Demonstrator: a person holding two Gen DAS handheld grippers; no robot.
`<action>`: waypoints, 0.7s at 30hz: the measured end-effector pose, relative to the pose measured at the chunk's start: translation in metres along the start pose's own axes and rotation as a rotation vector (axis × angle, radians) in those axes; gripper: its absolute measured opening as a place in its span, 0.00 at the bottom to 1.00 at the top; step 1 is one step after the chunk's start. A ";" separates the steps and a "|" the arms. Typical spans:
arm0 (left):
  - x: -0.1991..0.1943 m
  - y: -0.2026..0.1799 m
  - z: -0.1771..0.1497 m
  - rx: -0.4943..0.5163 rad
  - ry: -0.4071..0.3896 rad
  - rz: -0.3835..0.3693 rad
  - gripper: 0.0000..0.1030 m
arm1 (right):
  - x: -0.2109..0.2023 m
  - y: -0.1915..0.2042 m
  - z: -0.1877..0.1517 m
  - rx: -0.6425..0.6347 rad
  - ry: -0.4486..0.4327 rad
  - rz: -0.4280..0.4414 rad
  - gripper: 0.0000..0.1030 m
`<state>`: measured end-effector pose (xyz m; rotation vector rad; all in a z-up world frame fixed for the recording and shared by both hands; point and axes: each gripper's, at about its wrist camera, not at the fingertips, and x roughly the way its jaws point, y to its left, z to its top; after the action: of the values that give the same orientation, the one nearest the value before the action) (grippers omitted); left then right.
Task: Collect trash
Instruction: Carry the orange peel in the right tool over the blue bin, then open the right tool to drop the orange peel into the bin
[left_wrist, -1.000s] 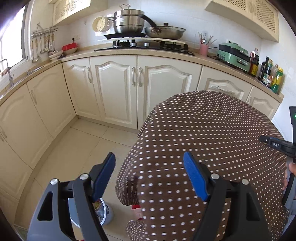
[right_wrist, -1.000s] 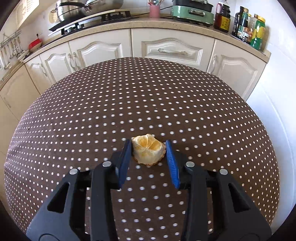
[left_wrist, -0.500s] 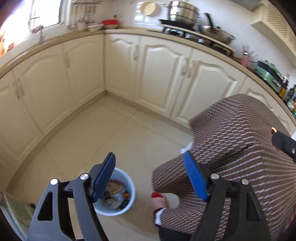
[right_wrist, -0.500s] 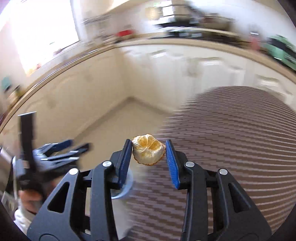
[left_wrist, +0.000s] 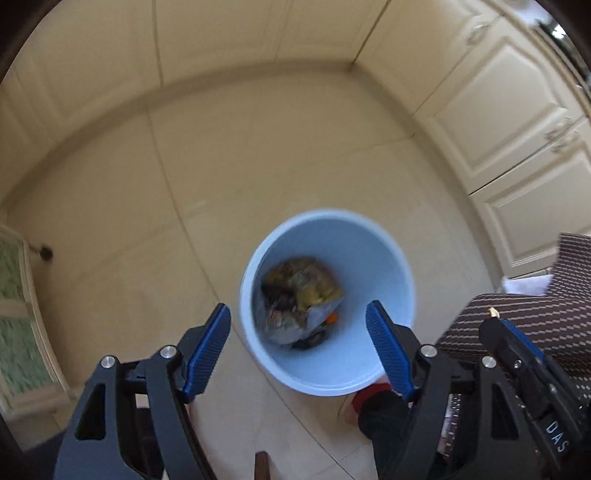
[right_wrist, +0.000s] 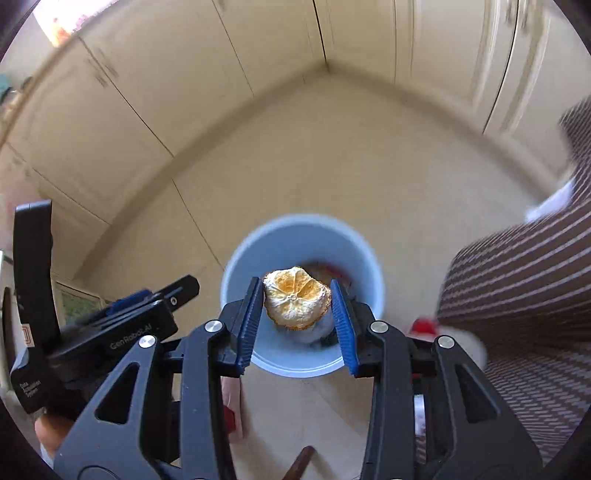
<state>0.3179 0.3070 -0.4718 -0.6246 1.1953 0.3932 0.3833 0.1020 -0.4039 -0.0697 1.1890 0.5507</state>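
A pale blue trash bin (left_wrist: 376, 254) stands on the tiled floor, with several scraps and wrappers (left_wrist: 299, 295) at its bottom. My right gripper (right_wrist: 297, 317) is shut on a dried orange peel (right_wrist: 295, 297) and hangs directly above the bin (right_wrist: 236, 266). My left gripper (left_wrist: 299, 343) points down over the same bin, its blue pads wide apart with nothing between them. In the right wrist view the body of my left gripper (right_wrist: 110, 328) shows at the left. The right gripper's body (left_wrist: 524, 362) shows at the right of the left wrist view.
Cream cabinet doors (left_wrist: 509, 122) run along the far side and meet in a corner (right_wrist: 327, 68). The brown dotted tablecloth (right_wrist: 524, 280) hangs at the right. A foot in a red and white slipper (left_wrist: 369, 397) stands next to the bin. A green mat (left_wrist: 18, 332) lies at the left.
Both grippers swung from the table down toward the floor and now point into the bin. The right one carried the orange peel with it. The left one stayed open.
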 end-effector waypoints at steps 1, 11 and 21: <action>0.013 0.006 -0.001 -0.016 0.013 0.014 0.71 | 0.024 -0.002 -0.004 0.012 0.030 -0.008 0.36; 0.120 0.049 -0.021 -0.097 0.176 0.105 0.25 | 0.122 -0.020 -0.030 0.048 0.170 -0.055 0.36; 0.125 0.051 -0.027 -0.096 0.183 0.081 0.14 | 0.127 -0.020 -0.034 0.025 0.168 -0.059 0.36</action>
<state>0.3088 0.3241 -0.6084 -0.7085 1.3850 0.4716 0.3957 0.1198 -0.5349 -0.1313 1.3534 0.4848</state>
